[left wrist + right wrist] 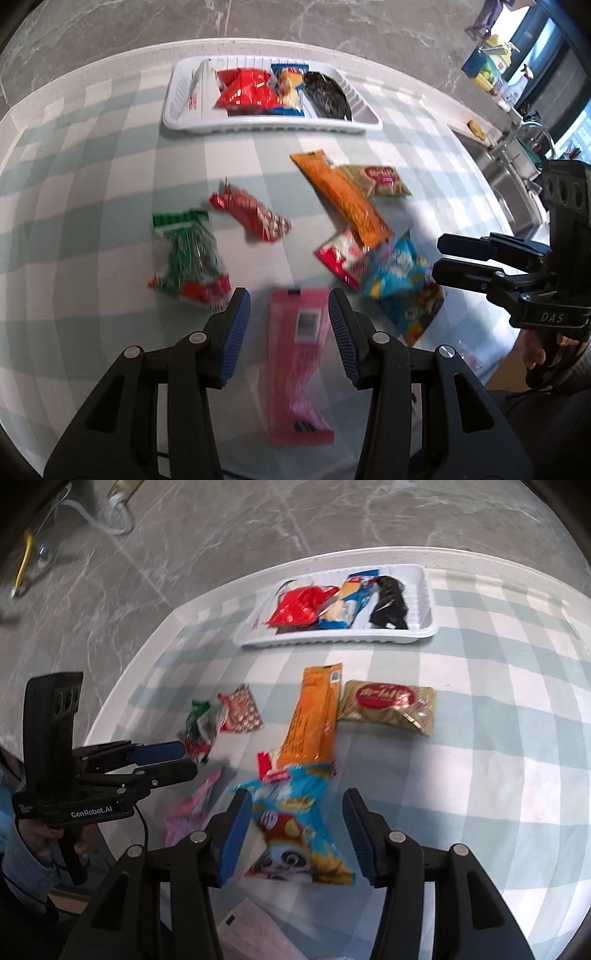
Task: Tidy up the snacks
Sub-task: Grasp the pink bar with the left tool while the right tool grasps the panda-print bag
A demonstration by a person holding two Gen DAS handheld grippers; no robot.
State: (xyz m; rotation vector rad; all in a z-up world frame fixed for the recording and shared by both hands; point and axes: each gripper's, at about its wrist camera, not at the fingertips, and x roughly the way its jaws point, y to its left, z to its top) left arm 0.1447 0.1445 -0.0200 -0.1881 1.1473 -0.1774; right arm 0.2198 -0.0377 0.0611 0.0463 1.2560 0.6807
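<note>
Snacks: your loose packets lie scattered on the checked table [92,177], near side of the white tray [177,110], which already holds a few packets.
Pink packet [297,354]: it sits straight under your left gripper [290,328], framed between the jaws, long axis running away from you along the fingers.
Blue packet [295,827]: it lies under your right gripper [297,830], also lengthwise between the jaws.
Left gripper state: partly open, pads clear of the pink packet, holding nothing.
Right gripper state: partly open, a little wider, not pressing the blue packet.
Nearer hand: left for pink, right for blue; the tray is well beyond both.
Orange packet [314,720]: it overlaps a red-and-white one next to the blue packet.
Hard to tell: motion blur smears the packets, so height above them is unclear; the pink packet's near end is hidden in the right view.
</note>
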